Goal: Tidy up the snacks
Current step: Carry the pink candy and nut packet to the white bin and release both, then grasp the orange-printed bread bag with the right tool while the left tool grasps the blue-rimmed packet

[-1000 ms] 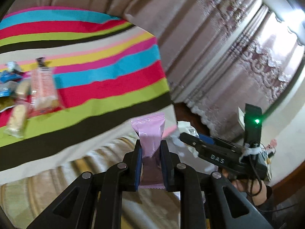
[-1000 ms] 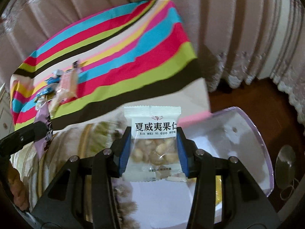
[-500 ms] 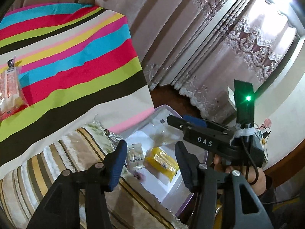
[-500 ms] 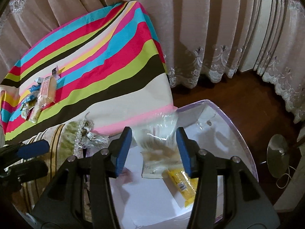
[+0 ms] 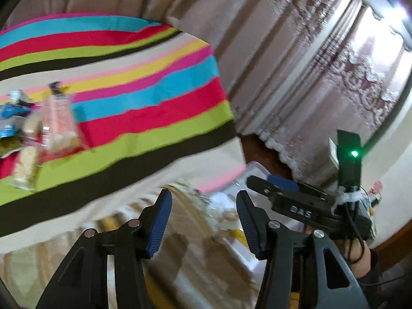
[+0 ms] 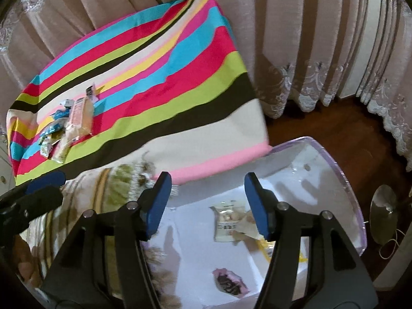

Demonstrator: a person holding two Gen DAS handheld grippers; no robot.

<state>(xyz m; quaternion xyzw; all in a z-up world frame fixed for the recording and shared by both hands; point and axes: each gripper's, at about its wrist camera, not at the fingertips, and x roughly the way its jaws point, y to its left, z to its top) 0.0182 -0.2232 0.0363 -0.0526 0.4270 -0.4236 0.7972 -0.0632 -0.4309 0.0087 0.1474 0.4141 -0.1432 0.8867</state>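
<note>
Snacks (image 6: 69, 121) lie in a small heap at the left end of the striped cloth (image 6: 159, 82), among them a long pale orange pack (image 6: 82, 113) and some blue wrappers; the same heap shows blurred at the left edge of the left wrist view (image 5: 38, 128). The cloth covers a raised surface in front of beige curtains (image 6: 296, 38). Below it lies a fringed, gold-striped fabric (image 6: 110, 188). The left gripper (image 5: 203, 203) has its blue-padded jaws spread wide with nothing between them. To the right, a clear plastic bin (image 6: 345, 182) stands on the dark wood floor (image 6: 334, 126) beside the cloth's pink edge. The right gripper (image 6: 207, 188) hovers over the bin, jaws apart and empty. Inside the bin are a clear nut packet (image 6: 228, 220), a yellow packet (image 6: 267, 248) mostly hidden by the right finger, and a pink packet (image 6: 229, 282) nearer the camera.
</note>
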